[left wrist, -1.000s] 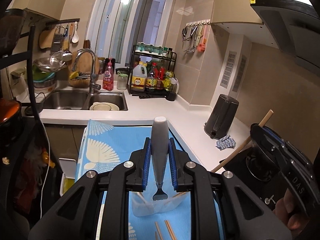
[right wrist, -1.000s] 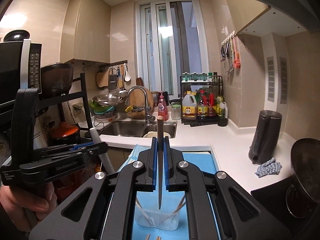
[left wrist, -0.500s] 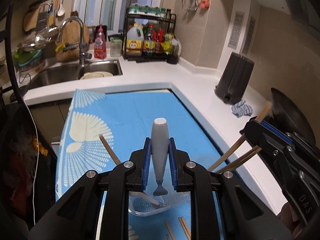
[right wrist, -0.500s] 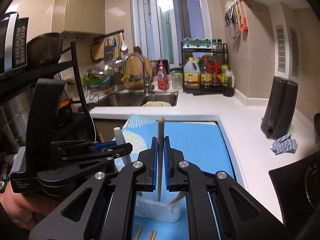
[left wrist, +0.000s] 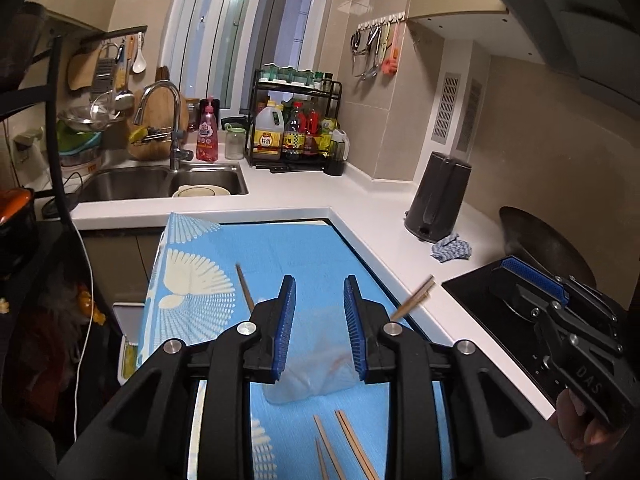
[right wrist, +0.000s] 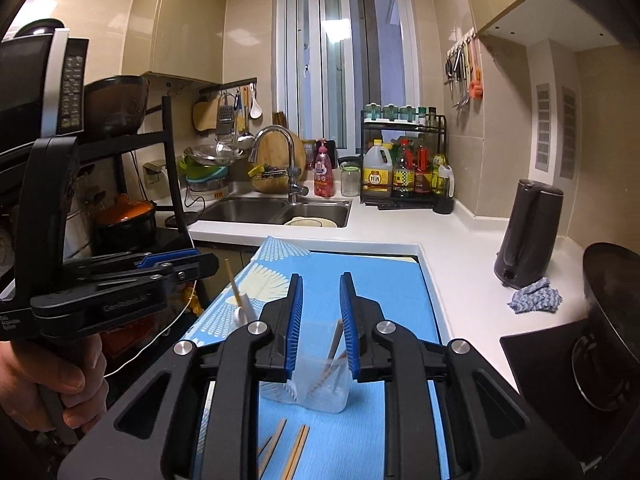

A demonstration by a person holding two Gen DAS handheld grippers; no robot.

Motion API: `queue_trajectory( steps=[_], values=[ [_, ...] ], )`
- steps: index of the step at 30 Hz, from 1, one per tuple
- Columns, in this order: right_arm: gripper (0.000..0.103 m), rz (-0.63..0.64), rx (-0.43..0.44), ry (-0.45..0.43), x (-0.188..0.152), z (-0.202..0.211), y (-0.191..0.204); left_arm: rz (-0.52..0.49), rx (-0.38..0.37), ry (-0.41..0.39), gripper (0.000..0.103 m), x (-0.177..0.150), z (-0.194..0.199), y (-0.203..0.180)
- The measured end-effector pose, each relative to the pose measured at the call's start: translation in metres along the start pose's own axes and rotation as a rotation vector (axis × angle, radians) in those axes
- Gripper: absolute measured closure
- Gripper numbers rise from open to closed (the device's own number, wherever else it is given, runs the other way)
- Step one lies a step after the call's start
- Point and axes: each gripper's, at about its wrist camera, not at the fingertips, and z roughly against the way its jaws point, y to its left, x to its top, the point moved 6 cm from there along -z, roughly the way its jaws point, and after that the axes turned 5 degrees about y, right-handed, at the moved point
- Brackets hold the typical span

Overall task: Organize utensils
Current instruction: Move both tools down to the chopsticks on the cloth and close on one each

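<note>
Hovering over a clear plastic tub [right wrist: 320,388] that sits on a blue cloth with a white fan pattern [left wrist: 256,256], both tools have just been opening their jaws, and nothing is left between either pair of blue pads. The left gripper [left wrist: 319,328] hangs directly above the tub, its jaws parted with only the tub's cloudy wall visible through the gap. The right gripper [right wrist: 320,328] hangs above the same tub, jaws likewise apart and empty. Inside the tub stand several wooden chopsticks [right wrist: 334,346], leaning against its walls, with one pale stick [left wrist: 245,288] slanting out on the left gripper's side and two more tips [left wrist: 414,298] poking out towards the white countertop [left wrist: 360,204]. A white rounded handle [right wrist: 247,312] also rises from the tub beside that stick. More loose wooden chopsticks [left wrist: 352,446] lie flat on the cloth, just in front of the tub. A bare hand [right wrist: 60,384] grips the left tool's black handle.
</note>
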Motion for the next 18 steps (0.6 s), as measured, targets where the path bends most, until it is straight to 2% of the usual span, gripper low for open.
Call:
queue_trajectory(
  steps=[6, 10, 15, 18],
  values=[
    [0.083, 0.001, -0.004, 0.008, -0.045, 0.031, 0.010, 0.022, -0.004, 0.026, 0.078, -0.064, 0.020, -0.004],
    [0.083, -0.012, -0.008, 0.065, -0.095, 0.035, 0.014, 0.033, 0.006, 0.066, 0.078, -0.115, 0.018, -0.006],
    [0.093, -0.060, 0.005, 0.135, -0.164, 0.034, 0.017, 0.049, 0.033, 0.098, 0.078, -0.183, 0.009, -0.004],
    [0.093, -0.097, 0.008, 0.216, -0.212, 0.022, 0.021, 0.058, 0.056, 0.099, 0.078, -0.216, 0.007, -0.002]
  ],
)
